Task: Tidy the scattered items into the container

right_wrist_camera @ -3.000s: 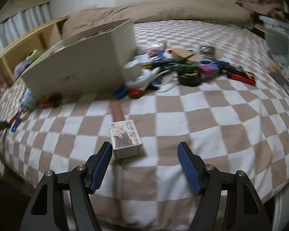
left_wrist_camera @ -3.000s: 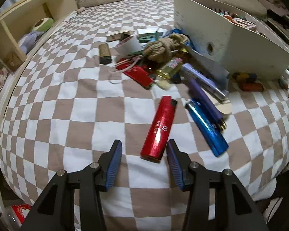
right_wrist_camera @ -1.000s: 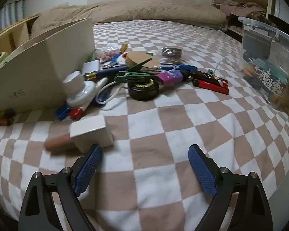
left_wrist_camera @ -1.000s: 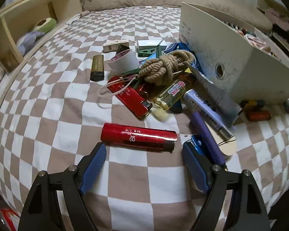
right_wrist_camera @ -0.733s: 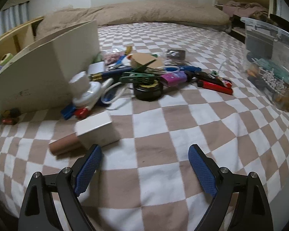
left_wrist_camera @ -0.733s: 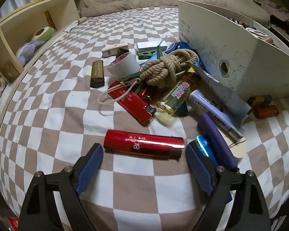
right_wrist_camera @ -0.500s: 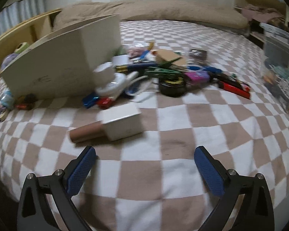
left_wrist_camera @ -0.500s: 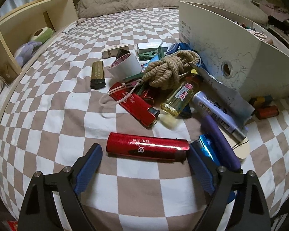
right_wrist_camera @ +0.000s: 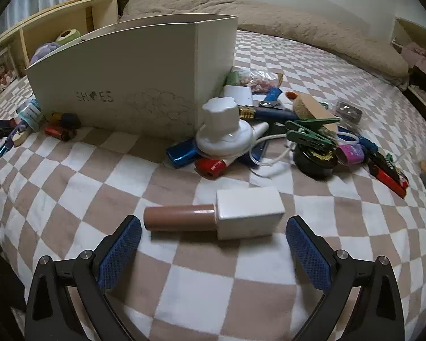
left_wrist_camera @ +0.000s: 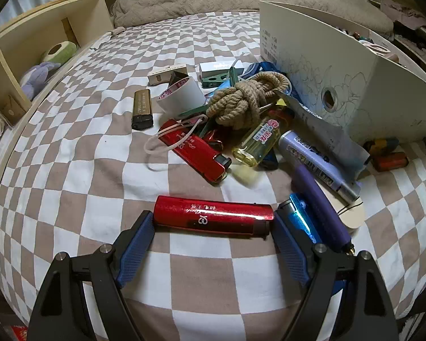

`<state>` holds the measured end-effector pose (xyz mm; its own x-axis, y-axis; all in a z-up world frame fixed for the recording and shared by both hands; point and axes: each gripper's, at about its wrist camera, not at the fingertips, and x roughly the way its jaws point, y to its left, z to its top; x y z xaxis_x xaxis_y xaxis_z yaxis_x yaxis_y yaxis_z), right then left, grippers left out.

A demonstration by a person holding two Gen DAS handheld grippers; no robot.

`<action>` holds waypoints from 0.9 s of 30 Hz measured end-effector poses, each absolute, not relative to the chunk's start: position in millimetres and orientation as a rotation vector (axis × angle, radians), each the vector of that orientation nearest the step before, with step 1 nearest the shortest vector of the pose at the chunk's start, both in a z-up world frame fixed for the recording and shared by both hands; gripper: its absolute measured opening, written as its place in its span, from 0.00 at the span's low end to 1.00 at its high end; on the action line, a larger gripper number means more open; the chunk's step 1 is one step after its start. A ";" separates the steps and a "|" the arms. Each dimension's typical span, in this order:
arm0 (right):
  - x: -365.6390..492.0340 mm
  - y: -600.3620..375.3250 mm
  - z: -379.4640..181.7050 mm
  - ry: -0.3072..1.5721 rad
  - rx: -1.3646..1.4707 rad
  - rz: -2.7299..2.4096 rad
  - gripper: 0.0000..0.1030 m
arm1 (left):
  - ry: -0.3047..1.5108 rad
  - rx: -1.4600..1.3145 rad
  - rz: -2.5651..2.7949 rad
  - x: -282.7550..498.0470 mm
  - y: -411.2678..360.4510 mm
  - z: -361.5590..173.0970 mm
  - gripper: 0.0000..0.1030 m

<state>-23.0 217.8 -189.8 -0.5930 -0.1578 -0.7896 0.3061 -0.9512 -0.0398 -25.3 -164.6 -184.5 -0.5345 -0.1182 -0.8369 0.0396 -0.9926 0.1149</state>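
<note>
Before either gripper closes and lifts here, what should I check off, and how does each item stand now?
1. Red lighter lies lengthwise between the left gripper pads: ok.
2. Left pads pressing on its ends: cannot tell; they look to touch, with the lighter on the bedspread.
3. Blue lighter clear of the left gripper's right pad: not ok, it sits right against it.
4. Bottle framed by the right gripper: ok, jaws wide, gaps at both ends.
5. Nothing else between the right jaws: ok.
6. Box open on top: ok.
</note>
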 end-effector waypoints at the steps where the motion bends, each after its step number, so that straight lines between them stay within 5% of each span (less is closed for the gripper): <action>1: -23.0 217.8 -189.7 0.243 1.250 -2.579 0.99 | -0.125 1.467 -2.673 -25.3 -164.6 -184.5 0.81; 4: -22.8 218.7 -189.8 0.226 1.250 -2.572 0.98 | -0.121 1.467 -2.672 -25.2 -165.2 -184.6 0.81; 6: -22.4 219.3 -189.7 0.213 1.253 -2.563 0.84 | -0.124 1.466 -2.671 -25.1 -165.0 -184.8 0.81; 27: 2.3 220.2 -182.3 0.095 1.288 -2.621 0.84 | -0.037 1.432 -2.614 -9.5 -162.6 -170.4 0.81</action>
<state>2.3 220.2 -182.3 -0.5922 -0.1675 -0.7882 0.2241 -0.9738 0.0386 -9.5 -162.6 -170.3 -0.5287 -0.1521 -0.8351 0.1284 -0.9868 0.0984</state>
